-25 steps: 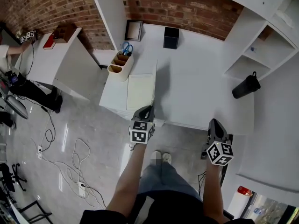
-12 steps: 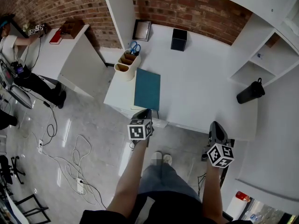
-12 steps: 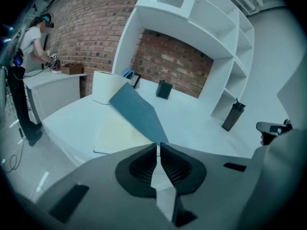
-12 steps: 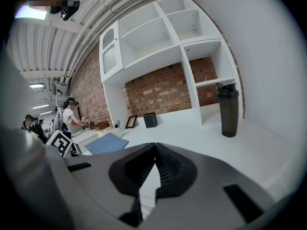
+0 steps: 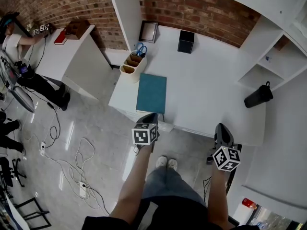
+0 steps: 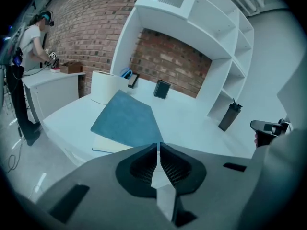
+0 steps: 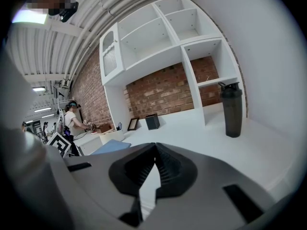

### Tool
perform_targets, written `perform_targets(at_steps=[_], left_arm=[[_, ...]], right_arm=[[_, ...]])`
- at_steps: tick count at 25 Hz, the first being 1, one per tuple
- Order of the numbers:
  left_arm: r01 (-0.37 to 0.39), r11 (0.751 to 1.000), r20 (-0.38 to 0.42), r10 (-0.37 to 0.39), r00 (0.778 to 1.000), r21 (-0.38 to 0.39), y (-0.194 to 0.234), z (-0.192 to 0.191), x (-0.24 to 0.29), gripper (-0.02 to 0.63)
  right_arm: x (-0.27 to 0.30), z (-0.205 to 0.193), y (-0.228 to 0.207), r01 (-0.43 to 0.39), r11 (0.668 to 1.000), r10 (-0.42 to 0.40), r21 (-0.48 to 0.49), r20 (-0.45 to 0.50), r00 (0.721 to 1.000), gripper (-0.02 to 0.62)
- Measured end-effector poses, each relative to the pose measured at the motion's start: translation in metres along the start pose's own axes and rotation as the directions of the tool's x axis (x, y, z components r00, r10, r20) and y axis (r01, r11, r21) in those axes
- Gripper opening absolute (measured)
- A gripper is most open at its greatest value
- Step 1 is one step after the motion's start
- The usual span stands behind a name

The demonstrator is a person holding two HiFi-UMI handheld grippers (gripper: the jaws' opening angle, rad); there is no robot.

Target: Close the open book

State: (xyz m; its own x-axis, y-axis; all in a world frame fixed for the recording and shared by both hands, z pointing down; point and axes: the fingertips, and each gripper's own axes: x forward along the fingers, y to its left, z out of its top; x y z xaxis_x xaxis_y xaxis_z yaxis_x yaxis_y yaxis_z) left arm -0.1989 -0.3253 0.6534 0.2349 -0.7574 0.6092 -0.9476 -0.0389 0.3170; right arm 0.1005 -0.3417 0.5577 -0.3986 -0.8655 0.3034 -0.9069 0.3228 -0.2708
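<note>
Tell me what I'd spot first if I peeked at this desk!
The teal book lying shut near the front left edge of the white desk, just ahead of the left gripper. Then the tall black bottle standing by the shelves at the right, and the red brick wall behind.

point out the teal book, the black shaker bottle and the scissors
teal book (image 5: 151, 93): head view, middle of the cover
black shaker bottle (image 5: 255, 97): head view, its body
scissors (image 5: 139, 49): head view, blue handles
</note>
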Motion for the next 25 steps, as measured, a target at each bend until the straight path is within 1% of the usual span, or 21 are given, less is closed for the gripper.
perform_targets(at_steps=[4,6,8,10,12,15,18,22,23,25], left_arm=[[0.04,0.999,0.093,-0.043,0.995,0.037,-0.015,0.025,-0.012,0.018],[0.057,0.995,0.151,-0.069,0.986,0.079,-0.026,0.045,-0.021,0.018],[0.068,0.987,0.216,-0.099,0.971,0.147,-0.04,0.07,-0.032,0.018],[0.064,0.968,0.277,-0.133,0.952,0.242,-0.057,0.094,-0.043,0.018],[0.054,0.944,0.328,-0.166,0.93,0.325,-0.076,0.116,-0.056,0.018],[0.043,0.913,0.4,-0.219,0.89,0.406,-0.104,0.148,-0.073,0.018],[0.028,0.895,0.458,-0.254,0.852,0.445,-0.122,0.177,-0.086,0.014],[0.014,0.887,0.516,-0.281,0.809,0.461,-0.138,0.211,-0.104,0.009],[0.014,0.886,0.527,-0.288,0.8,0.463,-0.142,0.218,-0.108,0.009],[0.012,0.881,0.536,-0.298,0.79,0.473,-0.151,0.225,-0.112,0.009]], right_arm=[[0.001,0.007,0.0,0.001,1.0,-0.001,0.005,0.023,1.0,-0.002],[0.0,0.014,0.001,0.002,1.0,-0.003,0.008,0.042,0.999,-0.002],[0.001,0.025,0.002,0.002,1.0,-0.003,0.007,0.072,0.997,-0.002],[0.001,0.039,0.005,-0.002,1.0,0.002,0.003,0.11,0.994,-0.002],[-0.002,0.056,0.007,-0.008,1.0,0.009,-0.006,0.149,0.989,-0.002],[-0.007,0.087,0.007,-0.007,1.0,0.013,-0.03,0.216,0.976,-0.002],[-0.013,0.117,0.005,0.007,0.999,0.008,-0.052,0.287,0.958,-0.002],[-0.026,0.15,0.002,0.027,0.998,-0.002,-0.064,0.358,0.934,-0.002],[-0.029,0.157,0.001,0.031,0.997,-0.004,-0.068,0.371,0.929,-0.002],[-0.033,0.167,-0.001,0.04,0.996,-0.007,-0.076,0.389,0.921,-0.002]])
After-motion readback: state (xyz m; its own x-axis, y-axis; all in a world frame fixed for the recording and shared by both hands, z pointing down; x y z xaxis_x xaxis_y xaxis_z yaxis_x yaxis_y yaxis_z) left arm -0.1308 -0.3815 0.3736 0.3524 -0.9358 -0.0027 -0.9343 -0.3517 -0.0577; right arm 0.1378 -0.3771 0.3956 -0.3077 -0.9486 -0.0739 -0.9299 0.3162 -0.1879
